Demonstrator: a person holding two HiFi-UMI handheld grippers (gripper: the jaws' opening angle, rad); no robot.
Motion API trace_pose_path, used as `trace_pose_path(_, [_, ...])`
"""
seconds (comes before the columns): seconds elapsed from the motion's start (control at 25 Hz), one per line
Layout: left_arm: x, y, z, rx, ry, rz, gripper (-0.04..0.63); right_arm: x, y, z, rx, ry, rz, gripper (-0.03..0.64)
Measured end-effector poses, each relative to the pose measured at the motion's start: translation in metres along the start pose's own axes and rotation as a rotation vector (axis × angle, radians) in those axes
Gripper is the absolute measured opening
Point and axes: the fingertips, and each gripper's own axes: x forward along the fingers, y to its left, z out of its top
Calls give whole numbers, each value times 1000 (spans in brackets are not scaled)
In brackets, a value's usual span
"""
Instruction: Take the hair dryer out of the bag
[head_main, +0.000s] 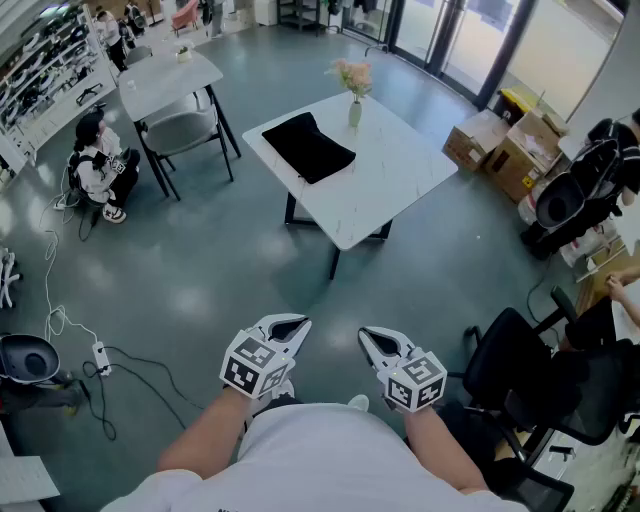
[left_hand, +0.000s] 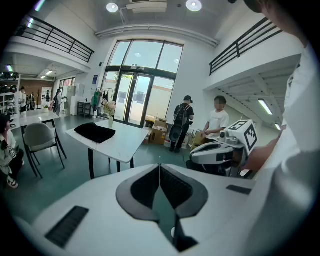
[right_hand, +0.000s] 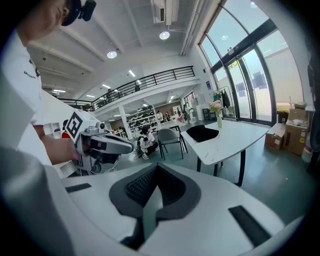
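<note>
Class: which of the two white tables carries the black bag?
The nearer white square table, with the flat black fabric bag beside a vase of pink flowers; the farther white table has no bag.

A black soft fabric bag (head_main: 308, 147) lies flat on the white square-topped desk (head_main: 400, 175) out in the middle of the room. It is roughly rectangular, low and slumped, with a slightly rumpled top. It sits on the left part of the desk as the head view shows it, close to that edge. It is near a small vase of pale flowers (head_main: 354, 95) but not touching it. Whether the bag is open or fastened cannot be made out, nor what is inside it.
</note>
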Motion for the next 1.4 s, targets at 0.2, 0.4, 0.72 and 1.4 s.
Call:
trace_pose_path(0.2, [0, 4, 3, 6, 2, -6, 18, 6, 0, 2, 5, 4, 0, 15])
trace_pose_path(0.4, [0, 11, 6, 8, -1, -6, 18, 13, -1, 5, 4, 6, 5, 15])
trace_pose_path(0.72, [-4, 32, 1, -2, 15, 7, 18, 31, 0, 13, 34, -19, -7, 15])
trace_pose_path(1.4, [-47, 105, -20, -8, 44, -32, 18, 103, 51, 10, 12, 49, -34, 17])
